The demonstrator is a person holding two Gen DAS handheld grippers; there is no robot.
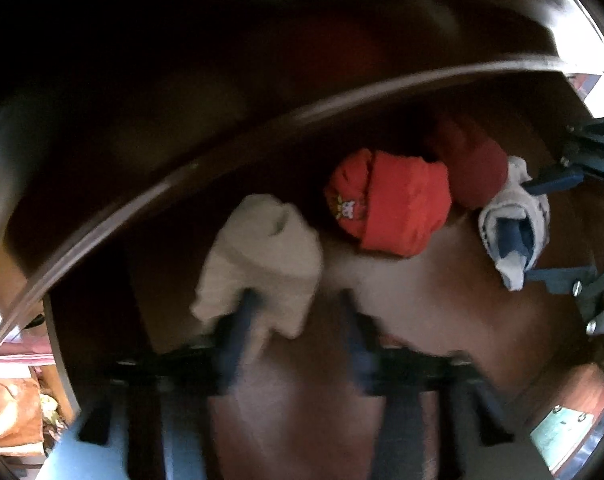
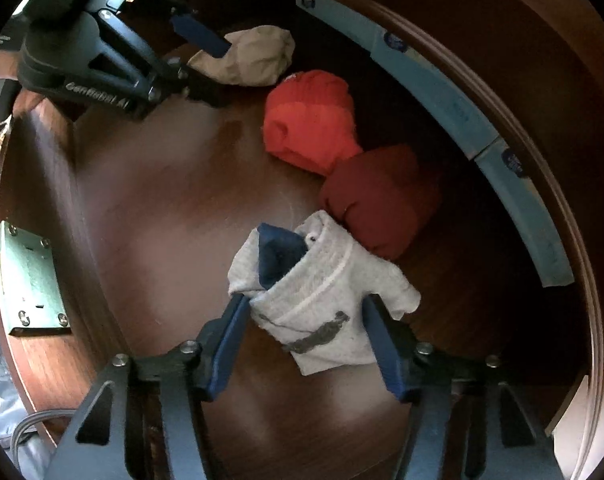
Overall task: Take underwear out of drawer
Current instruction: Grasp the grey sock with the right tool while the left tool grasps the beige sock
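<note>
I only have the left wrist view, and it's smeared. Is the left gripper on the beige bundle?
Observer: The right wrist view shows one finger of the left gripper lying over the beige bundle; the other finger is hidden.
Operator: Does the right gripper have the grey bundle?
Observer: It looks so: a pad sits against each side of it.
Operator: Anything along the drawer wall?
Observer: A pale blue strip runs along it.
</note>
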